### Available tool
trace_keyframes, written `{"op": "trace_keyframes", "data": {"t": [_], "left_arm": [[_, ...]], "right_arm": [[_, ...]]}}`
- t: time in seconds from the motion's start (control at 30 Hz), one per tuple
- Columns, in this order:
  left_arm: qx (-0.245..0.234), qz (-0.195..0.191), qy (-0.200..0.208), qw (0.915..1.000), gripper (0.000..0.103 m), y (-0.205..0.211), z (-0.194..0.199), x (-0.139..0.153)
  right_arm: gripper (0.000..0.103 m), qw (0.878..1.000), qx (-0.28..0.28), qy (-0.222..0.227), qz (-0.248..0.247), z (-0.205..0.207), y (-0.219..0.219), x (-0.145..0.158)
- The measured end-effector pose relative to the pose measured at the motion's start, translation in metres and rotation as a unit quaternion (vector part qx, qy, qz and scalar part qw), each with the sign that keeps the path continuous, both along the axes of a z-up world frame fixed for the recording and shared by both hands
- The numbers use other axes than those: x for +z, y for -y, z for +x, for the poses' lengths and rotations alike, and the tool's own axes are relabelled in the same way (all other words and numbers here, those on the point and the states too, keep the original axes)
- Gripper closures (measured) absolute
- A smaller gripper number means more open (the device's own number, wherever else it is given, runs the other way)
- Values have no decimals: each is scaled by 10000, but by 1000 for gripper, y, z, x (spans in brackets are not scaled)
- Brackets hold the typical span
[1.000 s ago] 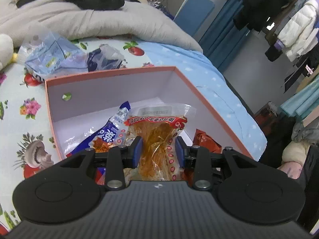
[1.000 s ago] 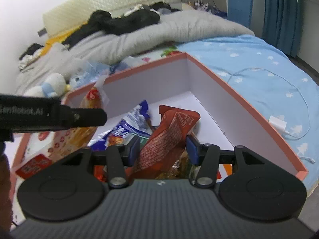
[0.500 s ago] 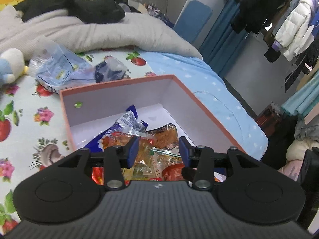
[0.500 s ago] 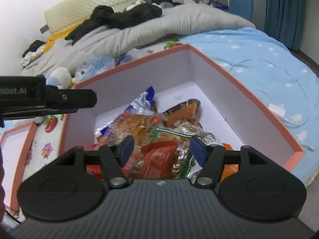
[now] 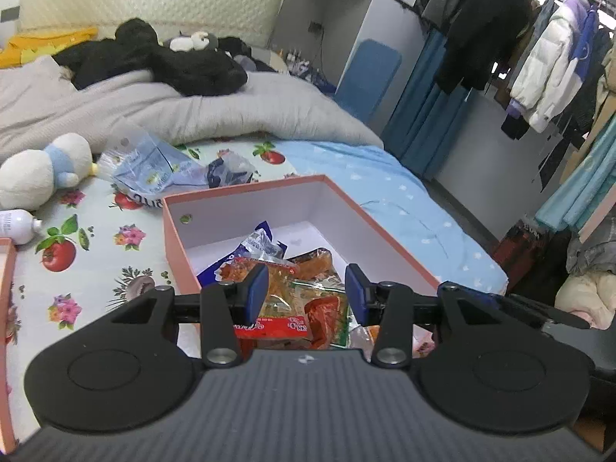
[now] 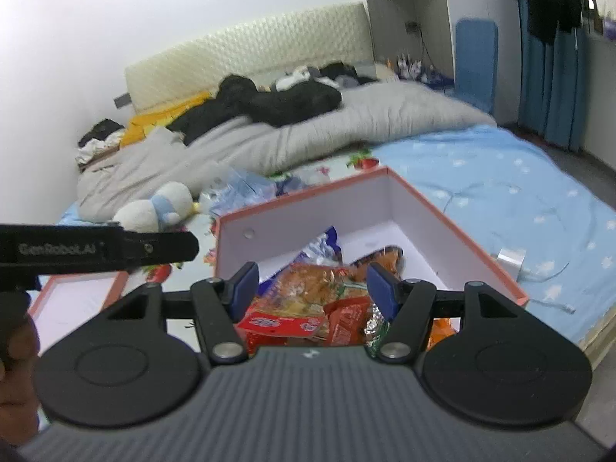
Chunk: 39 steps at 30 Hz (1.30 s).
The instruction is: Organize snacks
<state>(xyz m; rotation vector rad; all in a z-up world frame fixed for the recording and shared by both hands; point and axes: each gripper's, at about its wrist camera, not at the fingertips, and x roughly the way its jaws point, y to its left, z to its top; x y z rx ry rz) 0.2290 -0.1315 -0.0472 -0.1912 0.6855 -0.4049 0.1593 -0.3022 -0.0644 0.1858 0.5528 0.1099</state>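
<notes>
Bedroom clutter surrounds the pink box (image 5: 246,192); both grippers, left (image 5: 304,288) and right (image 6: 312,287), hover wide open and empty just above its snack packets (image 5: 292,300).

On the bed a white and blue plush toy (image 5: 36,175) lies at the left, a grey duvet (image 5: 184,111) with black clothes (image 5: 161,59) lies far behind, and coats (image 5: 539,73) hang at the right.

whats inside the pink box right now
The pink box holds a heap of snack packets at its near end; the far floor is bare. Anything beneath the heap is covered.
</notes>
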Motion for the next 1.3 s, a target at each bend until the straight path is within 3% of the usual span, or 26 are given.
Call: {"op": "trace_keyframes", "data": {"t": [0.6, 0.87, 1.3], "left_arm": [[415, 77, 439, 9981, 53, -37, -118, 36], [544, 79, 510, 9972, 53, -44, -161, 34], [846, 238, 264, 9958, 53, -64, -193, 9]], "right_arm": [[39, 9984, -71, 548, 105, -81, -10, 29], [39, 9986, -76, 514, 132, -109, -13, 23], [39, 9996, 115, 191, 146, -127, -29, -1]]}}
